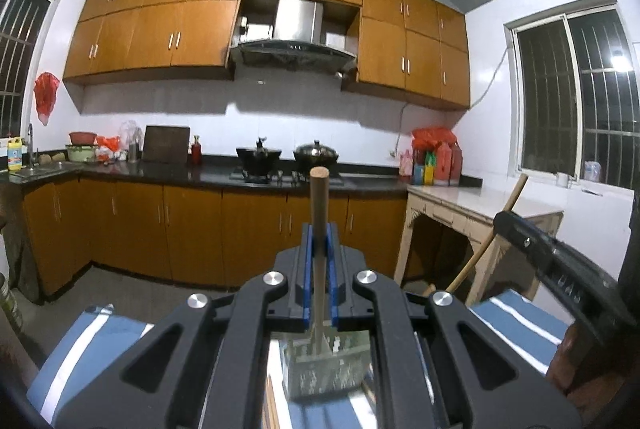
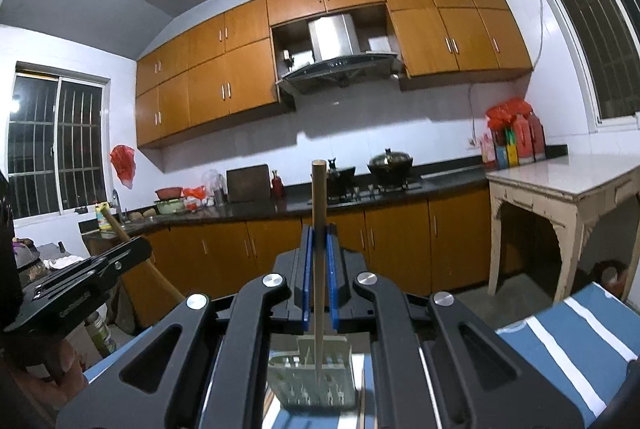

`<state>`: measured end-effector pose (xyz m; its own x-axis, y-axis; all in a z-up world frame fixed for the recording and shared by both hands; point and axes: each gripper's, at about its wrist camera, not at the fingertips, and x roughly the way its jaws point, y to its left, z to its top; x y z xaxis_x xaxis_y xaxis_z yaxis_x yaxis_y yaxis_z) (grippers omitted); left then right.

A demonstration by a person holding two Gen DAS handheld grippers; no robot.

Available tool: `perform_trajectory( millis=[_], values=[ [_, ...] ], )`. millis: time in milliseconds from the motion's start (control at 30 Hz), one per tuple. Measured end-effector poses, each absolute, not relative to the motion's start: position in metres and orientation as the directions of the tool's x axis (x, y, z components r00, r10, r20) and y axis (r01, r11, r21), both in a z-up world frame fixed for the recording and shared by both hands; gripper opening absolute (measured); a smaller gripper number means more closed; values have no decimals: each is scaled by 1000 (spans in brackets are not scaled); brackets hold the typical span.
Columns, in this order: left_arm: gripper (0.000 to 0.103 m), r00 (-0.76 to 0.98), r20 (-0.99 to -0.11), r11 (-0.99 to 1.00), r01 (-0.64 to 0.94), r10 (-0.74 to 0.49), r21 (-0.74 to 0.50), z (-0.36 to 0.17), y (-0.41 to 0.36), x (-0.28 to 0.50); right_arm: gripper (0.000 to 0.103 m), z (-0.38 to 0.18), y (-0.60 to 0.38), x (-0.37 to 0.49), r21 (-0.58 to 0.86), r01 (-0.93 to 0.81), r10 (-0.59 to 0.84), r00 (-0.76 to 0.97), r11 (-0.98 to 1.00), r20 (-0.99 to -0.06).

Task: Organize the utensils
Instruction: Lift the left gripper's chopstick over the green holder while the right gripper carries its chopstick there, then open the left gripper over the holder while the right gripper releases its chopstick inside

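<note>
- Left tool (image 1: 320, 241): its blue jaws are clamped tight on a wooden-handled spatula (image 1: 319, 205), handle end pointing out toward the stove, slotted metal blade tucked back under the tool body. It is carried in the air, level, well above the striped blue cloth (image 1: 96, 333) below.
- Right tool (image 2: 319, 241): pinched just as tight on a second wooden-handled slotted turner (image 2: 319, 201), held the same way, handle forward and blade beneath the tool.
- Progress, as a judgement: both utensils are picked up and in transit; neither is put away, so all the placing is still to come.
- Containers: no utensil holder or drawer meant for them can be identified. On the dark kitchen surface (image 1: 208, 175), a red basin (image 1: 83, 137) sits near the sink, contents too small to tell; a lidded wok (image 1: 316, 151) stands on the stove; the pale side table (image 2: 568, 177) at right is bare on top.
</note>
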<state>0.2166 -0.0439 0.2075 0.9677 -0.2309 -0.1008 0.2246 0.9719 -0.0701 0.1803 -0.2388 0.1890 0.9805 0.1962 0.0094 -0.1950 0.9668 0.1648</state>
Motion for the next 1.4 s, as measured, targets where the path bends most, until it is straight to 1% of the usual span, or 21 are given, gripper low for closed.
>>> perform_trajectory(
  millis=[133,333,800,1000,1033,1100,1133,1167,1267,1400],
  values=[
    [8,974,-86,976,206,-211,-66,206,-49,234,8,187,-232,195,138,-179,174,984,974,49],
    [8,974,-119,978,178,-191,-111,190,-43,264,8,177,-228,219,155,-173,166,984,973,60],
    [8,962,-180,975,187,-207,-122,161,-43,300,8,138,-217,246,148,-145,152,988,978,-35],
    [8,954,-232,979,172,-192,-105,147,-46,305,8,133,-217,243,154,-154,166,983,976,-71],
    [8,952,-240,980,169,-190,-104,148,-46,307,9,133,-218,241,153,-156,169,983,976,-76],
    [10,952,-250,982,156,-178,-104,147,-44,307,17,134,-221,237,152,-154,168,982,976,-82],
    [10,952,-252,982,154,-176,-105,147,-43,305,26,135,-223,234,152,-152,166,983,977,-82],
    [11,952,-255,983,149,-172,-105,148,-41,303,32,135,-225,230,152,-147,160,984,977,-81],
    [17,955,-248,985,142,-163,-100,151,-36,292,32,138,-231,219,155,-139,154,985,978,-84],
    [21,960,-236,986,134,-153,-97,155,-28,271,32,140,-239,201,164,-128,145,985,978,-95]
  ],
)
